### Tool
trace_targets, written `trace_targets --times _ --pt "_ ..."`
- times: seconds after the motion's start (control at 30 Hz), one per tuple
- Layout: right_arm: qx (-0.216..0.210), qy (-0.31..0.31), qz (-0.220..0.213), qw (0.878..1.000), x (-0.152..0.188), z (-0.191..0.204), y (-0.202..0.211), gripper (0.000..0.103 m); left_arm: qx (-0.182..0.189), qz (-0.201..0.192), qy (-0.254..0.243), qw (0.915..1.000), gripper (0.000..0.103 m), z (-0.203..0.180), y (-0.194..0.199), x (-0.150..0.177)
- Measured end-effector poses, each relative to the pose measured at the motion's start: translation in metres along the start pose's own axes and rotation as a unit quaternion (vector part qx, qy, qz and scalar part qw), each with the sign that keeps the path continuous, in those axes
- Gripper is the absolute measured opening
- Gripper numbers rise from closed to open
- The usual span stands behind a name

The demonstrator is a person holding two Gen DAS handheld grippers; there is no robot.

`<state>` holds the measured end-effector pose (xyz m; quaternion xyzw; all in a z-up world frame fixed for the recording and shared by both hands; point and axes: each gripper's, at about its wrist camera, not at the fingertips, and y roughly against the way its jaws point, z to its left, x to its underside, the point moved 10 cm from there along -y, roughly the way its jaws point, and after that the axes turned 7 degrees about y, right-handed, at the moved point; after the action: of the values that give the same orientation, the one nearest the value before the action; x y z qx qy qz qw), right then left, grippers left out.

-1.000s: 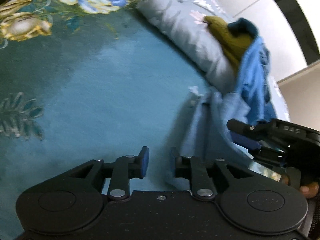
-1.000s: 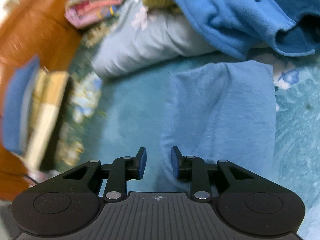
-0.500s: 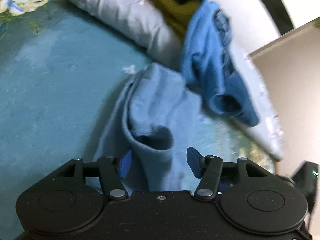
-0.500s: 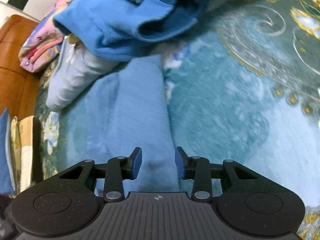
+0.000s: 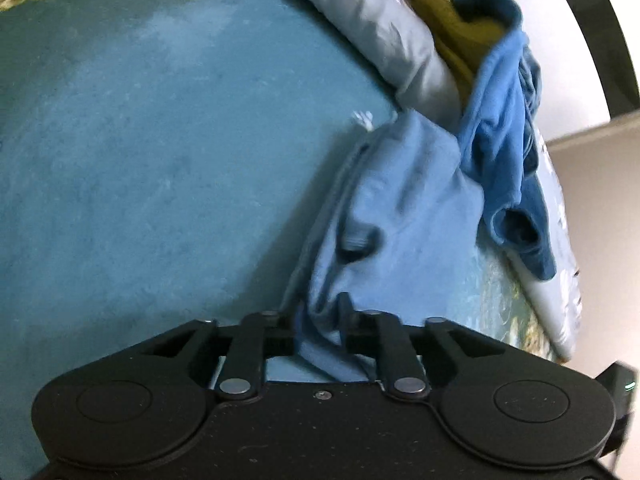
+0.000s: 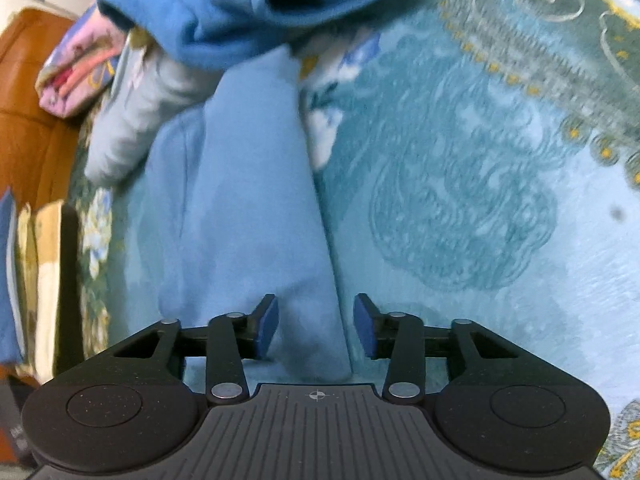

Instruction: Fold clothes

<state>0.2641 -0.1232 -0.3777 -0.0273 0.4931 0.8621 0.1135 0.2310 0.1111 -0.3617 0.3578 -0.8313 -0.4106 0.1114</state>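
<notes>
Much of the far pile is hard to read: the right wrist view is blurred along its top edge, and the darker blue garment (image 6: 224, 8) runs out of the picture there, so its full shape cannot be told. In the left wrist view the same darker blue garment (image 5: 504, 152) drapes over a grey pillow (image 5: 384, 28), with a mustard-coloured piece (image 5: 448, 28) half buried between them. The near edge of the light blue garment (image 5: 404, 208) is hidden behind the left gripper (image 5: 320, 320) body.

The left gripper's fingers (image 5: 348, 312) are pinched together on a bunched fold of the light blue garment, which rises from the bedspread (image 5: 140, 140) into the jaws. The inner pads are covered by cloth, so the exact contact is probably at the tips.

The right gripper (image 6: 316, 324) has its fingers (image 6: 266, 322) spread wide, holding nothing. They sit low over the light blue garment (image 6: 256, 200), whose right edge runs between them; whether the tips touch the cloth cannot be told.

The light blue garment lies lengthwise on the patterned bedspread (image 6: 460, 200), its far end just beside the pillow (image 6: 132, 120).
</notes>
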Motion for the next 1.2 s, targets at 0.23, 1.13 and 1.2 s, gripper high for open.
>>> trace_targets --times 0.23,1.13,1.2 --pt "-0.027 -0.024 0.012 0.999 0.016 -0.001 -0.017 0.051 -0.006 -0.014 -0.052 0.9985 0.055 -0.003 0.009 -0.018" --pt "0.089 0.088 0.014 0.992 -0.091 -0.132 0.064 0.007 0.009 -0.004 -0.116 0.9932 0.059 -0.078 -0.021 -0.013" --pt "0.087 0.091 0.013 0.992 -0.089 -0.135 0.061 0.007 0.016 0.016 -0.141 0.9897 0.063 -0.092 -0.038 -0.012"
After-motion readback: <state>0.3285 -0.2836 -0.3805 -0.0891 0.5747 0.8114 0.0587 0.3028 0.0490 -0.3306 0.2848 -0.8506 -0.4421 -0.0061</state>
